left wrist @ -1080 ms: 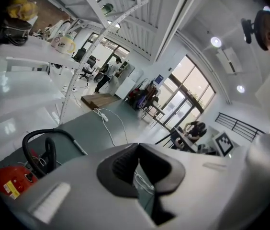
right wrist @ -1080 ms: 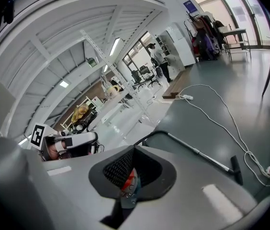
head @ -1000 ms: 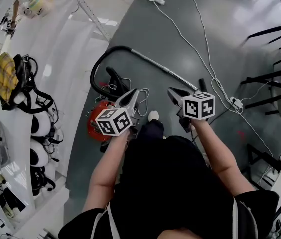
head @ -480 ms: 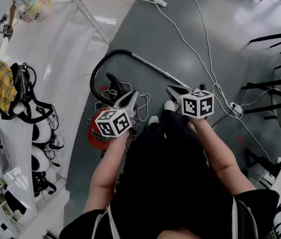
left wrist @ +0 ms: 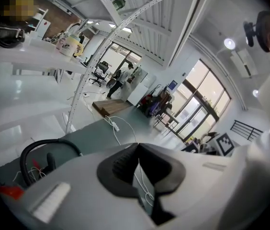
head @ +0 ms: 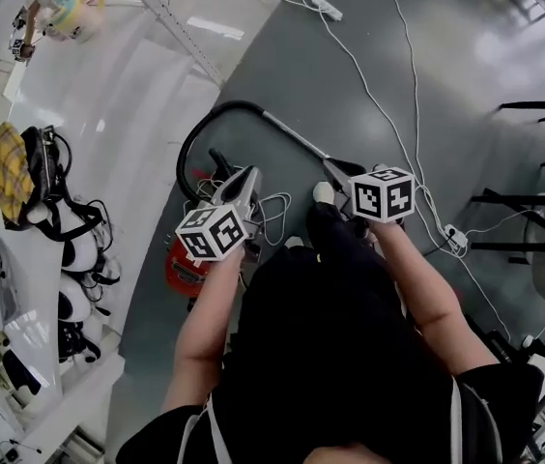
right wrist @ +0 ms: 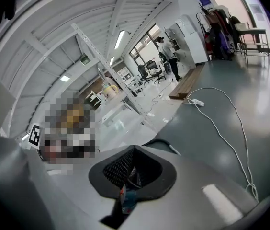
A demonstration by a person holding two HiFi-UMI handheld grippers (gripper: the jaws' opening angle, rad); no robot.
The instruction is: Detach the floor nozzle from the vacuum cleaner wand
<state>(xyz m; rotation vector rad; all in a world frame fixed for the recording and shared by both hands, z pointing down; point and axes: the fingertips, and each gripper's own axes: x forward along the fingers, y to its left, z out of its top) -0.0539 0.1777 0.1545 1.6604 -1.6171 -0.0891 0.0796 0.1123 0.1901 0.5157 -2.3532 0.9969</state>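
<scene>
On grey floor (head: 379, 56), silver wand (head: 297, 140) meets looping black hose (head: 232, 103).

Head view tally.
Red vacuum canister (head: 187, 264): one, 8 o'clock.
Black hose (head: 192, 121): one loop, 11 o'clock.
Metal wand (head: 297, 136): one.
White power strips: two, near strip (head: 454, 235) at 3 o'clock, far strip (head: 329, 8) at 12 o'clock.
Yellow plaid cloth (head: 7, 158): one, 9 o'clock.

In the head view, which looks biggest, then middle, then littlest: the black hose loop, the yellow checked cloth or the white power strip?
1. black hose loop
2. yellow checked cloth
3. white power strip
The strip lies farthest from the camera, so it may look smaller than it is.
</scene>
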